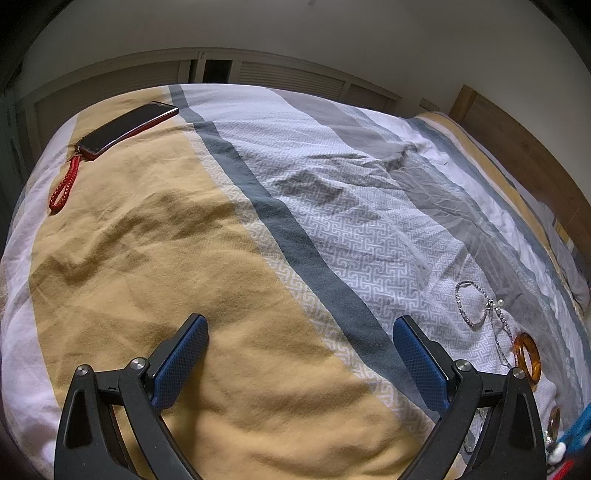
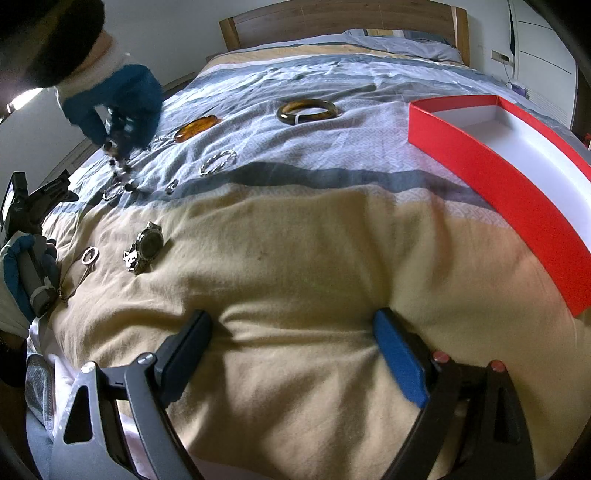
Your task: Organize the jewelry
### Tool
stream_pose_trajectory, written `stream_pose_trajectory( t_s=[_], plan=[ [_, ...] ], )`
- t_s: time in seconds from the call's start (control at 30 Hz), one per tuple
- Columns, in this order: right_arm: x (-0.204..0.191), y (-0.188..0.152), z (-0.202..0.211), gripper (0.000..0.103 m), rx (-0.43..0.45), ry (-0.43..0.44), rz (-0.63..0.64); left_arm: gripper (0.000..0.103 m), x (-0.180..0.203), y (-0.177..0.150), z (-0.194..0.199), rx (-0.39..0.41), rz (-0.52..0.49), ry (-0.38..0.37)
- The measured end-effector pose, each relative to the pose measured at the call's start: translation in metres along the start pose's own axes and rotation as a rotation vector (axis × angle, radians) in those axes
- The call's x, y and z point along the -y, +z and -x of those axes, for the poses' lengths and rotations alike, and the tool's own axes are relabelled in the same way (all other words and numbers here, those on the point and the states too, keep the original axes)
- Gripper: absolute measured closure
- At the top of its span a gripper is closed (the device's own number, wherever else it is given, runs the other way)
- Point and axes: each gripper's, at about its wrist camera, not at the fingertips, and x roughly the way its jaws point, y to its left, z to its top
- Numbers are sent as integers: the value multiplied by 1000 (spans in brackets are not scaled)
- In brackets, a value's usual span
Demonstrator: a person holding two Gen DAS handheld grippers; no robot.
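In the left wrist view my left gripper (image 1: pixel 300 322) is open and empty over the yellow part of the bedspread (image 1: pixel 155 258). To its right lie a silver chain bracelet (image 1: pixel 471 302) and an amber bangle (image 1: pixel 528 356). In the right wrist view my right gripper (image 2: pixel 292 316) is also open and empty above yellow fabric. Beyond it are a watch (image 2: pixel 147 245), a ring on a chain (image 2: pixel 90 255), a silver bracelet (image 2: pixel 218 162), an amber bangle (image 2: pixel 195 127) and a dark bangle (image 2: pixel 306 110). A red box (image 2: pixel 491 177) with a white inside stands open at the right.
A phone (image 1: pixel 127 127) with a red wrist strap (image 1: pixel 64 188) lies at the far left of the bed. A blurred blue-gloved hand (image 2: pixel 118 103) hovers over dark beads (image 2: pixel 120 166). Another gloved hand (image 2: pixel 16 280) grips a handle at the left edge. The wooden headboard (image 2: pixel 340 22) is behind.
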Motion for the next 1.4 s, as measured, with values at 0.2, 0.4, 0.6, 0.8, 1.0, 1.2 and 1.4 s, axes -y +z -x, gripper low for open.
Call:
stream_pose_trajectory(
  t_s=[0.2, 0.4, 0.6, 0.8, 1.0, 1.2, 1.4],
  plan=[
    [0, 0, 0, 13, 0, 0, 0, 4, 0, 0, 0, -1, 1, 1],
    [0, 0, 0, 13, 0, 0, 0, 4, 0, -1, 0, -1, 1, 0],
    [0, 0, 0, 13, 0, 0, 0, 4, -1, -1, 0, -3, 2, 0],
    [0, 0, 0, 13, 0, 0, 0, 4, -1, -1, 0, -4, 7, -5],
    [0, 1, 0, 13, 0, 0, 0, 4, -1, -1, -2, -11, 14, -8],
    [0, 1, 0, 13, 0, -1, 0, 4, -1, -1, -1, -12, 16, -9],
    [0, 1, 0, 13, 0, -1, -1, 4, -2, -1, -1, -12, 15, -8]
  ],
)
